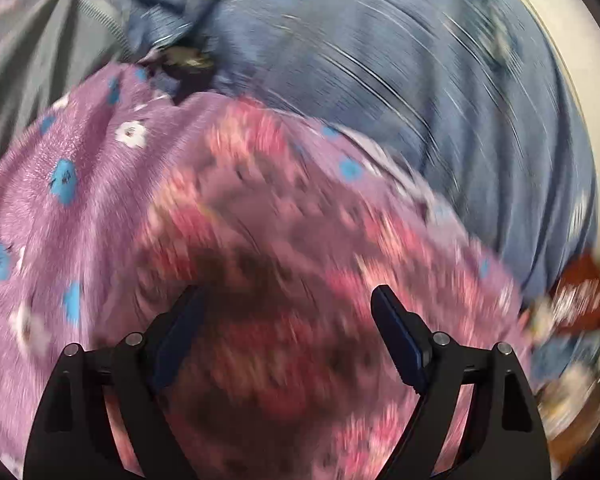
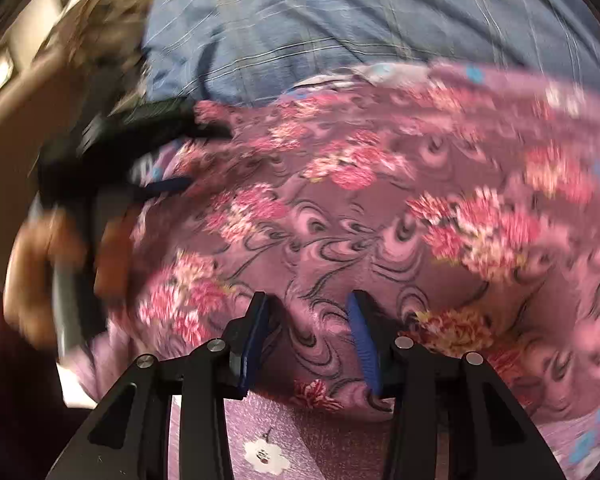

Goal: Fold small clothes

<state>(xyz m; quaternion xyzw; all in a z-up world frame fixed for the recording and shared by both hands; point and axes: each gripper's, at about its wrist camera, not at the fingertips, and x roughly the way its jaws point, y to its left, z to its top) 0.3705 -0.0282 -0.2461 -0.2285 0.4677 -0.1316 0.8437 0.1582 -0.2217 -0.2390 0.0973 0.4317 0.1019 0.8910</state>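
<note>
Lying across the middle of both views, one pink floral garment (image 2: 380, 208) is seen spread over one purple cloth (image 1: 60, 200), which is printed with blue and white flowers. One blue striped sheet (image 1: 420, 100) is visible beyond both, and a grey fabric (image 1: 40, 60) is seen at the upper left of the left wrist view. Much of each picture is blurred, so finer detail cannot be told.

Two grippers are counted, each with two fingers.

The left gripper (image 1: 288, 320) is seen with its jaws set wide apart above the garment. Nothing is clamped between its pads; the floral fabric is only seen below and between them. In the right wrist view the same gripper appears at the left edge of the garment, with one hand (image 2: 32, 280) wrapped around its handle.

The right gripper (image 2: 308, 324) is seen with its jaws partly apart, at the near edge of the garment. A fold of the floral fabric is seen rising between the two blue pads (image 2: 362, 344). Whether the pads press on that fold cannot be told, since a gap is visible beside at least one pad and the fabric is blurred.

The near hem of the garment is seen just above the purple cloth at the bottom of the right wrist view, where one white flower (image 2: 264, 456) shows.
</note>
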